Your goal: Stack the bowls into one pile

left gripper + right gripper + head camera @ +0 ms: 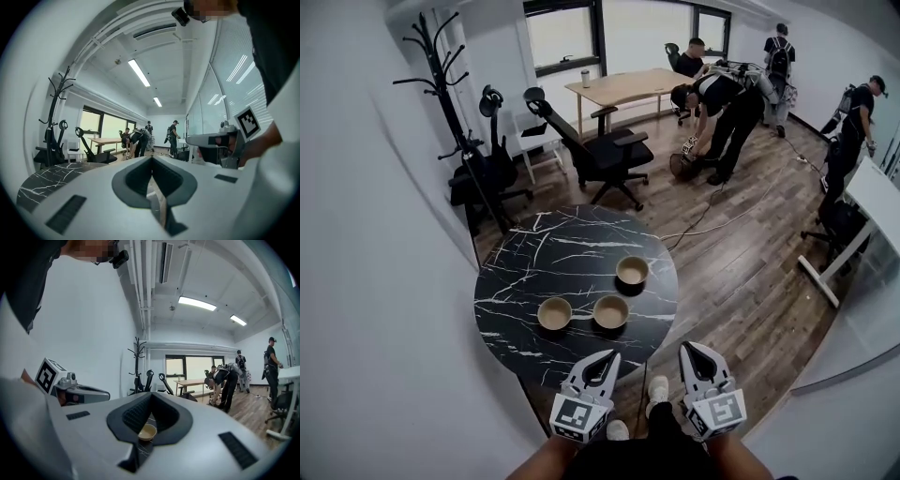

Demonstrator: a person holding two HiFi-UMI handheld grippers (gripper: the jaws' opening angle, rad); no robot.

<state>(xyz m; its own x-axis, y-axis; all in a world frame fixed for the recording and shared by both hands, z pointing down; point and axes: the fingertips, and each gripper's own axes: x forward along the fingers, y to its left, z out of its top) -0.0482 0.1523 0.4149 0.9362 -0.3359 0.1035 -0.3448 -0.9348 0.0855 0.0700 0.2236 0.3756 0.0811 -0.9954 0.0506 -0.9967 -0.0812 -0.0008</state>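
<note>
- My left gripper and my right gripper both have their jaws pressed together. Nothing is between them; in each gripper view the tips meet on empty air.
- Both hang side by side at the near edge of the round table, short of the bowls and pointing about level.
- The three bowls stand upright and apart on the dark marble top, none stacked yet. The left bowl and the right bowl are just beside each other near me, and the far bowl sits behind the right bowl.
- In the right gripper view one bowl shows beyond the closed tips; which of the three it is, I cannot tell.
- I judge that the step in hand is the approach to the first bowl, so the task is at its very start.
- To do it well, I would spread the jaws before I reach a bowl, tip the gripper downward, and take one side of the rim between the pads.
- I would keep the right bowl as the base, since it lies between the other two.
- The marble looks smooth, so a bowl may slide if I nudge it. Better to come from above and steady the base with the other gripper.
</note>
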